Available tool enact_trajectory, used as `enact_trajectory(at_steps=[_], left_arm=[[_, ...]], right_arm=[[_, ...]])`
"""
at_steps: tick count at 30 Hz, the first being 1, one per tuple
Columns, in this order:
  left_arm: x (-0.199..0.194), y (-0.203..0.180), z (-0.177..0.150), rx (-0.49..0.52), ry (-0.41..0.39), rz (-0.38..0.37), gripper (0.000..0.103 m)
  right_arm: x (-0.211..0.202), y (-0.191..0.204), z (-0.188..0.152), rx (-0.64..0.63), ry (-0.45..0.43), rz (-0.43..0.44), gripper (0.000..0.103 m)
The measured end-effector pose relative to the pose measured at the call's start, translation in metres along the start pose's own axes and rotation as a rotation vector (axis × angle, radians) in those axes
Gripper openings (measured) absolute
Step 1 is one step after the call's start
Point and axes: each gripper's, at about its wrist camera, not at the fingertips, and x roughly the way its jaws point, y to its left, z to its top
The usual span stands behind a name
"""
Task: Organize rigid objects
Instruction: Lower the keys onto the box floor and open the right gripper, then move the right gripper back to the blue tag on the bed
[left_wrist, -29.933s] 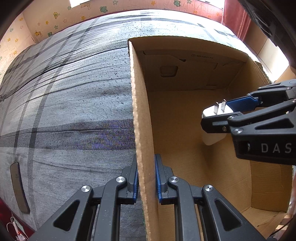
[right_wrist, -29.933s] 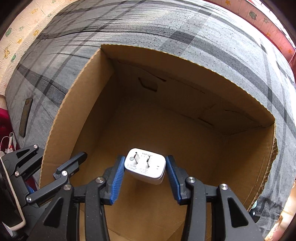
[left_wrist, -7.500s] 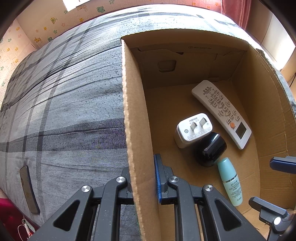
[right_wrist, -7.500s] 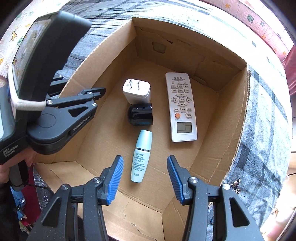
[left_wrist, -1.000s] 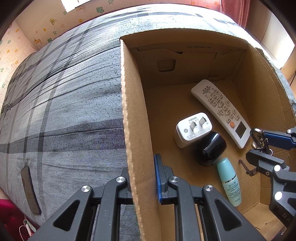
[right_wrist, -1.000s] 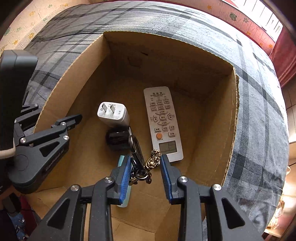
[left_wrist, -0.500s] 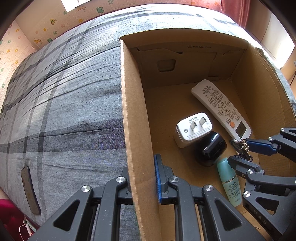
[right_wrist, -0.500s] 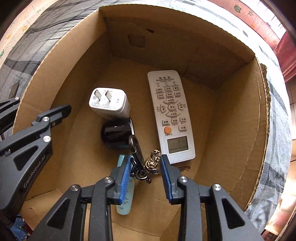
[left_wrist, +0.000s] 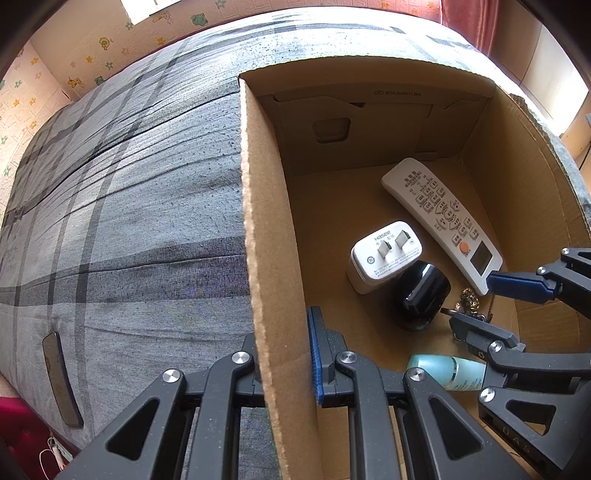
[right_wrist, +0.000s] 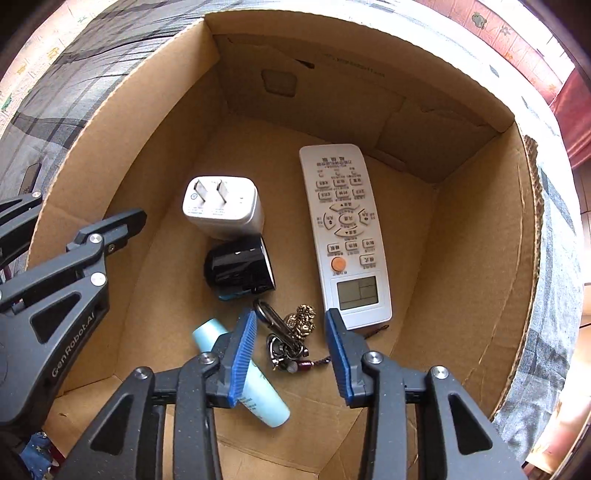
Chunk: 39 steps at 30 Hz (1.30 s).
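My left gripper (left_wrist: 286, 347) is shut on the left wall of the open cardboard box (left_wrist: 273, 258). On the box floor lie a white remote (right_wrist: 345, 229), a white plug adapter (right_wrist: 221, 206), a black glossy gadget (right_wrist: 240, 266) and a teal bottle (right_wrist: 258, 391). My right gripper (right_wrist: 291, 332) points down into the box and its jaws are opening. A keychain with a brass charm (right_wrist: 291, 334) rests on the floor between the blue pads, which stand clear of it. The left wrist view shows the same keychain (left_wrist: 467, 301) under my right gripper (left_wrist: 480, 306).
The box stands on a bed with a grey plaid cover (left_wrist: 129, 203). A dark flat slab (left_wrist: 61, 380) lies near the bed's left edge. The bare part of the box floor (right_wrist: 424, 295) is to the right of the remote.
My right gripper came down deeper into the box and its pads spread apart. The keychain they pinched now lies loose on the floor. The left gripper keeps its hold on the wall.
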Motion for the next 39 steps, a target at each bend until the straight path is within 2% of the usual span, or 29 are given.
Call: enact_trajectory(at_steps=[3, 6, 10, 18, 32, 37, 39], left_arm=[[0.0, 0.0, 0.0, 0.0, 0.0, 0.0, 0.016], [0.0, 0.0, -0.001, 0.0, 0.0, 0.0, 0.016], [0.0, 0.0, -0.001, 0.0, 0.0, 0.001, 0.016], [0.001, 0.002, -0.001, -0.003, 0.0, -0.003, 0.016], [-0.001, -0.002, 0.0, 0.003, 0.002, 0.008, 0.016], [0.0, -0.003, 0.001, 0.004, 0.003, 0.01, 0.016], [0.0, -0.003, 0.001, 0.005, 0.003, 0.012, 0.016]], right_arm=[[-0.009, 0.002, 0.001, -0.013, -0.041, -0.023, 0.054], [-0.015, 0.004, 0.002, -0.017, -0.068, -0.042, 0.069], [-0.021, 0.006, -0.001, -0.023, -0.08, -0.039, 0.076], [-0.039, 0.005, -0.009, -0.012, -0.113, -0.088, 0.086], [-0.07, -0.019, -0.022, 0.027, -0.155, -0.062, 0.096], [-0.083, -0.027, -0.025, 0.041, -0.167, -0.01, 0.099], [-0.09, -0.029, -0.027, 0.038, -0.182, -0.014, 0.102]])
